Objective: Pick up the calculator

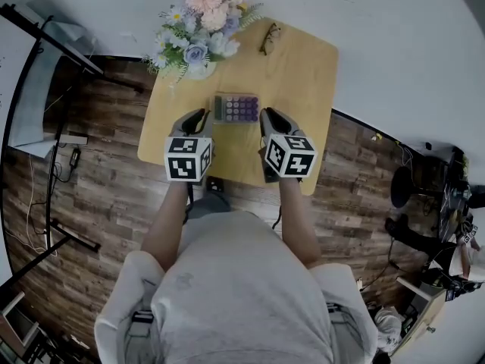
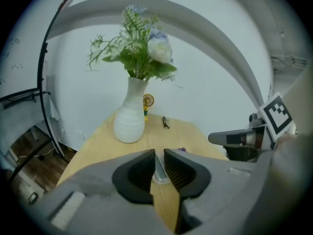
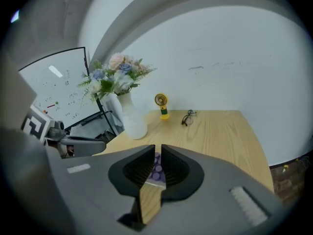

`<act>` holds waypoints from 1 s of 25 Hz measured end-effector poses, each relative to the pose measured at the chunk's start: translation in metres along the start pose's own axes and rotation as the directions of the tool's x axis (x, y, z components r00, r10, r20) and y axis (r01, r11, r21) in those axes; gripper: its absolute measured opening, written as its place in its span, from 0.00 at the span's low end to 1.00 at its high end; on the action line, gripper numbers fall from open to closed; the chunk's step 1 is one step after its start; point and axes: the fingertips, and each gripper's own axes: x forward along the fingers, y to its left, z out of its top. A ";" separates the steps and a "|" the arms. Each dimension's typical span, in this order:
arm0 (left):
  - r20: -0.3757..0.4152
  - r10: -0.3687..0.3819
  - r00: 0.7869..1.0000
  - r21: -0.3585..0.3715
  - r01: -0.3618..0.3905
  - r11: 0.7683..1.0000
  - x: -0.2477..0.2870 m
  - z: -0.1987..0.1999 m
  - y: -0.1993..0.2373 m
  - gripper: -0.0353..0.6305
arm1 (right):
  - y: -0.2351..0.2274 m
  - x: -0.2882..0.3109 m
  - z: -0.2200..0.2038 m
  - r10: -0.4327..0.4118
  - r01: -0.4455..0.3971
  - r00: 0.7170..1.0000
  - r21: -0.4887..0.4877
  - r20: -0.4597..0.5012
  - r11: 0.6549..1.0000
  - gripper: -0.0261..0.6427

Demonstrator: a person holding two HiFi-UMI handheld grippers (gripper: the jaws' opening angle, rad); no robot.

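The calculator (image 1: 236, 108), a small grey one with purple keys, lies flat in the middle of the wooden table (image 1: 299, 74). My left gripper (image 1: 201, 116) hangs just left of it and my right gripper (image 1: 266, 115) just right of it, both pointing at the far side of the table. In the left gripper view my left gripper (image 2: 159, 153) has its jaws a narrow slit apart, and the calculator's edge (image 2: 160, 172) shows through the slit. In the right gripper view my right gripper (image 3: 158, 149) is likewise slightly open, with purple keys (image 3: 156, 171) seen beyond it. Neither holds anything.
A white vase (image 2: 130, 112) of flowers (image 1: 203, 20) stands at the table's far left corner. A small yellow fan (image 3: 162, 105) and a pair of glasses (image 1: 270, 38) lie near the far edge. Stands and cables crowd the wooden floor around the table.
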 end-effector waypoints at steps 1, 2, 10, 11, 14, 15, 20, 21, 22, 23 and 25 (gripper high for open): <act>-0.023 0.001 1.000 -0.016 -0.001 1.000 0.005 -0.006 0.002 0.14 | -0.002 0.004 -0.005 -0.001 0.001 1.000 0.000 -0.020 1.000 0.09; -0.045 0.002 0.999 -0.032 -0.003 0.999 0.011 -0.011 0.004 0.16 | -0.005 0.008 -0.009 -0.002 0.002 0.999 0.000 -0.038 1.000 0.10; -0.170 -0.014 0.985 -0.100 -0.003 0.995 0.047 -0.040 0.011 0.30 | -0.024 0.041 -0.041 0.000 0.008 0.988 0.050 -0.154 0.999 0.20; -0.178 -0.012 0.984 -0.106 -0.007 0.994 0.050 -0.042 0.012 0.31 | -0.027 0.044 -0.045 0.001 0.008 0.986 0.056 -0.167 0.998 0.21; -0.199 -0.015 0.980 -0.119 -0.009 0.993 0.058 -0.045 0.014 0.34 | -0.030 0.053 -0.050 0.014 0.001 0.981 0.080 -0.192 0.997 0.26; -0.205 -0.019 0.979 -0.120 -0.006 0.993 0.060 -0.046 0.013 0.34 | -0.030 0.056 -0.051 0.021 -0.003 0.981 0.089 -0.194 0.996 0.28; -0.221 -0.039 0.974 -0.144 0.007 0.990 0.073 -0.047 0.012 0.40 | -0.031 0.069 -0.054 0.054 -0.025 0.978 0.147 -0.201 0.989 0.34; -0.227 -0.042 0.973 -0.146 0.009 0.989 0.075 -0.048 0.012 0.41 | -0.030 0.071 -0.055 0.061 -0.028 0.976 0.159 -0.208 0.987 0.35; -0.235 -0.045 0.971 -0.145 0.011 0.989 0.077 -0.049 0.012 0.41 | -0.030 0.073 -0.057 0.069 -0.032 0.974 0.170 -0.215 0.985 0.36; -0.242 -0.048 0.969 -0.143 0.014 0.990 0.079 -0.051 0.011 0.42 | -0.030 0.074 -0.059 0.077 -0.037 0.972 0.180 -0.223 0.983 0.37; -0.252 -0.054 0.966 -0.144 0.018 0.989 0.082 -0.053 0.011 0.43 | -0.028 0.077 -0.063 0.094 -0.048 0.968 0.198 -0.233 0.979 0.39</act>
